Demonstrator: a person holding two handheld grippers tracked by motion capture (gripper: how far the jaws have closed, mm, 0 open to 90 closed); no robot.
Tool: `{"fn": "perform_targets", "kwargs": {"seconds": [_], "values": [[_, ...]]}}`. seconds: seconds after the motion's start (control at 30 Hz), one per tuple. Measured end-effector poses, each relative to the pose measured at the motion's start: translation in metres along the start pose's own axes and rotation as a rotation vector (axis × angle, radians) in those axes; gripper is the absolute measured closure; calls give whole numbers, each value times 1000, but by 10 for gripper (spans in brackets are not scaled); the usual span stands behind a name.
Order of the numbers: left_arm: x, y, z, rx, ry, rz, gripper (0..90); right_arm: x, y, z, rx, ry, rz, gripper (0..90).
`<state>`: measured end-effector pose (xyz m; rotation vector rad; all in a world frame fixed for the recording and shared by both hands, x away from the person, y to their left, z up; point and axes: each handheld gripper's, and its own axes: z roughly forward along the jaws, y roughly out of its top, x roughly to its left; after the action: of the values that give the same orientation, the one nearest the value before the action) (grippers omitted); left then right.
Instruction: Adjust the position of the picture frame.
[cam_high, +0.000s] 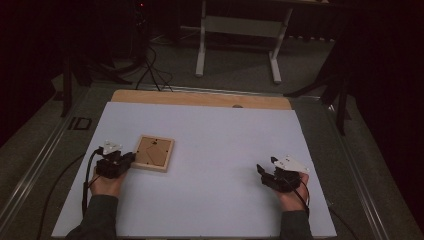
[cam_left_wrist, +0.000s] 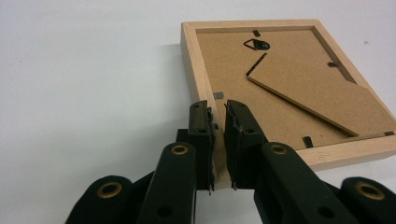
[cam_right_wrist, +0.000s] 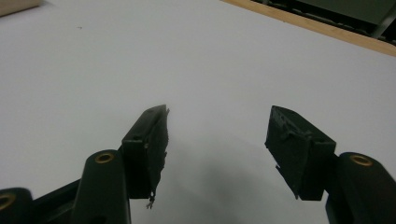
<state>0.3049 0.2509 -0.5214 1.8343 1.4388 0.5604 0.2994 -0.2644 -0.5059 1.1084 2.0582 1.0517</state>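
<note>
Two claws: one is held in each hand above a white tabletop (cam_high: 215, 150), the person's forearms coming in from the near edge in the high view.
Left claw (cam_left_wrist: 218, 122): its jaws are drawn close together, with a narrow gap left between the pads; the near rail of a picture frame (cam_left_wrist: 280, 88) is pinched between them, at a corner of the frame.
Left claw in the high view (cam_high: 131, 158): it is seen at the near-left corner of the frame, with the left hand (cam_high: 106, 184) just behind it.
Picture frame: it is lain face down on the left half of the tabletop (cam_high: 154, 153), its pale wooden rim turned up and its brown backing board shown.
Backing board: a folding stand flap (cam_left_wrist: 317, 93) is seen lying across it, and a small black hanger (cam_left_wrist: 256, 45) is fixed near the far rail.
Right claw (cam_right_wrist: 217, 135): its jaws are spread wide, with nothing between them and nothing touched; bare white surface is seen through the gap.
Right claw in the high view (cam_high: 261, 170): it is held on the right half of the tabletop, well apart from the frame, in the right hand (cam_high: 292, 192).
Surface: a white sheet is laid over a wooden board, of which a pale strip (cam_high: 200, 98) is left uncovered at the far edge.
Room: it is dimly lit, with grey floor around the tabletop, black cables (cam_high: 150, 70) trailing on the far left, and a white stand (cam_high: 240, 30) set beyond the far edge.
</note>
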Motion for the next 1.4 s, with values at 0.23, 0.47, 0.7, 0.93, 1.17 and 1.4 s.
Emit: {"fn": "perform_targets", "kwargs": {"seconds": [0.23, 0.47, 0.7, 0.93, 1.17, 1.4], "values": [[-1, -1, 0, -6, -13, 6, 815, 0, 0, 0, -5, 1, 3, 382], [-3, -2, 0, -7, -16, 12, 816, -1, 1, -3, -26, 10, 22, 384], [-4, -1, 1, -6, -29, 22, 816, -2, 1, -3, -25, 7, 32, 385], [-8, 1, 4, -4, -39, 47, 818, -4, 1, -6, -40, 9, 49, 387], [-12, 2, 6, -7, -60, 66, 818, -4, 1, -5, -35, 8, 42, 388], [-18, 1, 7, -7, -93, 99, 818, -3, 1, -5, -38, 8, 38, 389]]}}
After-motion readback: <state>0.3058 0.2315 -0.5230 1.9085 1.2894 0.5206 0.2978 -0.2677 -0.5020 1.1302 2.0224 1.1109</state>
